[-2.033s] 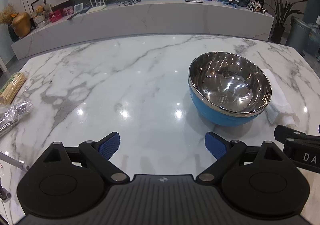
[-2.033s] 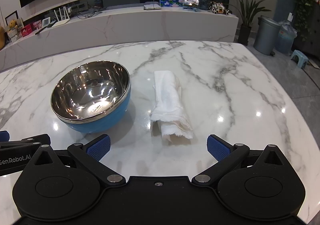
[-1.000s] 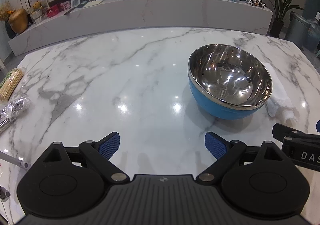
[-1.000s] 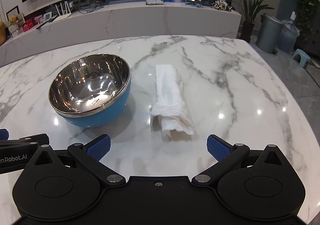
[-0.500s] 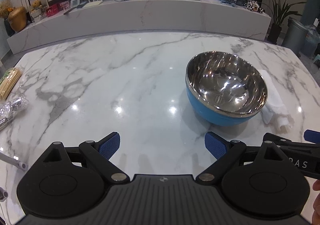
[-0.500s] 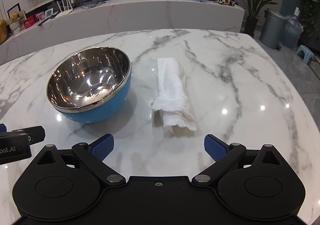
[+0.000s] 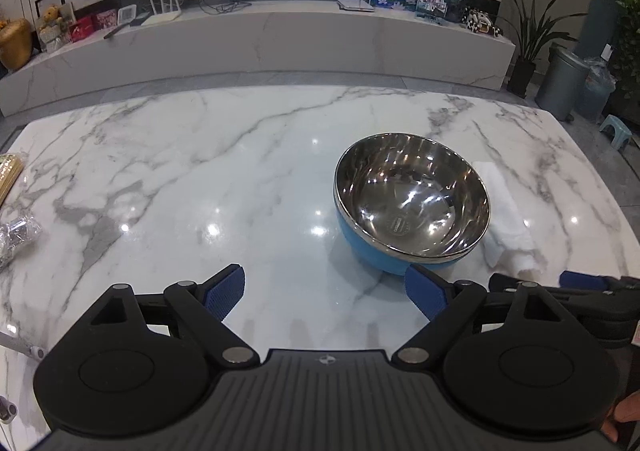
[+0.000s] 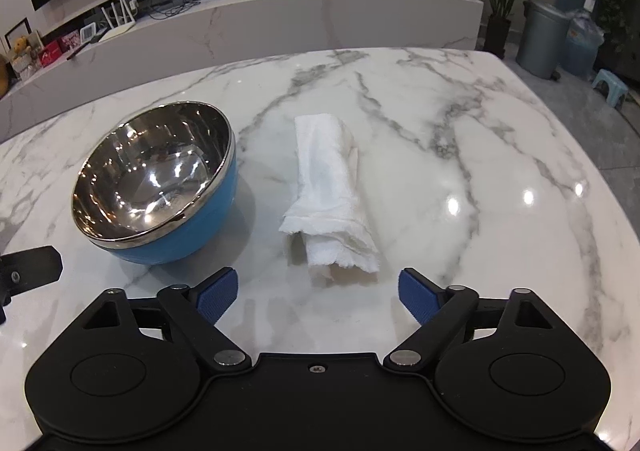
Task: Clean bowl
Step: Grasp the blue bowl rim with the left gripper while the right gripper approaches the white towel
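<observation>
A bowl with a blue outside and shiny steel inside stands upright on the white marble table. It also shows in the right wrist view. A rolled white cloth lies just right of the bowl; in the left wrist view the cloth is partly hidden behind the bowl. My left gripper is open and empty, near the table's front, with the bowl ahead to the right. My right gripper is open and empty, just in front of the cloth's near end.
A foil-wrapped packet and a bundle of sticks lie at the table's left edge. Behind the table runs a long marble TV console. A bin and a small stool stand on the floor to the right.
Both grippers have moved a little toward the table. The right gripper has come closer to the cloth's near end. The bowl and cloth have not moved.
</observation>
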The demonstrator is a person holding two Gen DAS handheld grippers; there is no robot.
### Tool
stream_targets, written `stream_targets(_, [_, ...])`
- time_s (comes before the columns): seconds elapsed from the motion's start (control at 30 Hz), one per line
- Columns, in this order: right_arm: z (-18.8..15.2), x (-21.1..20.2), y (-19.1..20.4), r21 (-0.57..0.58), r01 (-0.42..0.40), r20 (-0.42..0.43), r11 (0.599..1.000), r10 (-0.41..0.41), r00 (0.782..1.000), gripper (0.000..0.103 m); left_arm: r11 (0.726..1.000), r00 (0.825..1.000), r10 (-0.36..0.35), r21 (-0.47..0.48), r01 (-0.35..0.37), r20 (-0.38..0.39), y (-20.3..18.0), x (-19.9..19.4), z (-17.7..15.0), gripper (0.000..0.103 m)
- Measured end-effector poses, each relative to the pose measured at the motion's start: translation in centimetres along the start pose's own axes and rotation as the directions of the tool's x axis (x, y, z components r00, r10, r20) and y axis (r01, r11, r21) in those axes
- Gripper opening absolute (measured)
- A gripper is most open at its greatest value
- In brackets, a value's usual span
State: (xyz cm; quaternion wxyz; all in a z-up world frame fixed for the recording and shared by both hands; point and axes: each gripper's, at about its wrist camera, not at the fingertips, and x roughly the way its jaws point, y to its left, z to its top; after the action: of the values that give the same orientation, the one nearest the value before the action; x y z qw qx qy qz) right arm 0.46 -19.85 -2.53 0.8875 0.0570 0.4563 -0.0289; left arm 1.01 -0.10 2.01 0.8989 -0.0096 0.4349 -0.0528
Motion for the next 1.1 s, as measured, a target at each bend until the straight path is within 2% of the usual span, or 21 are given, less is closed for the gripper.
stream_targets(0.2, [0.3,0.0,-0.1,-0.017,-0.010,-0.014,1.000,0.010,1.000,0.082,0.999,0.999,-0.036,-0.009,0.036,-0.018,-0.5,0.0,1.5,0.081])
stream_targets(0.43, [1.0,0.3,-0.4,-0.038,-0.024,-0.017,0.999,0.024,1.000,0.079,0.999,0.999,-0.030,-0.018,0.029,-0.040,-0.9,1.1,3.4,0.079])
stream_targets(0.53, [2.0,0.8,-0.3,-0.051,-0.030,-0.007,0.998,0.030,1.000,0.079,0.999,0.997,-0.020,-0.052,0.016,-0.076,-0.6,2.5,3.5,0.070])
stream_targets(0.67, [2.9,1.6,0.0,-0.059,-0.039,-0.008,0.997,0.039,0.999,0.076,0.995,0.993,-0.042,-0.096,0.032,-0.109,-0.2,3.9,3.4,0.065])
stream_targets(0.8, [3.4,2.5,0.2,-0.075,-0.047,-0.017,0.996,0.046,0.999,0.066,0.989,0.988,-0.066,-0.141,0.046,-0.141,0.2,5.3,3.4,0.059])
stream_targets(1.1, [3.9,3.2,-0.1,-0.089,-0.054,-0.029,0.995,0.052,0.998,0.061,0.982,0.979,-0.098,-0.176,0.066,-0.180,0.6,6.4,3.4,0.048])
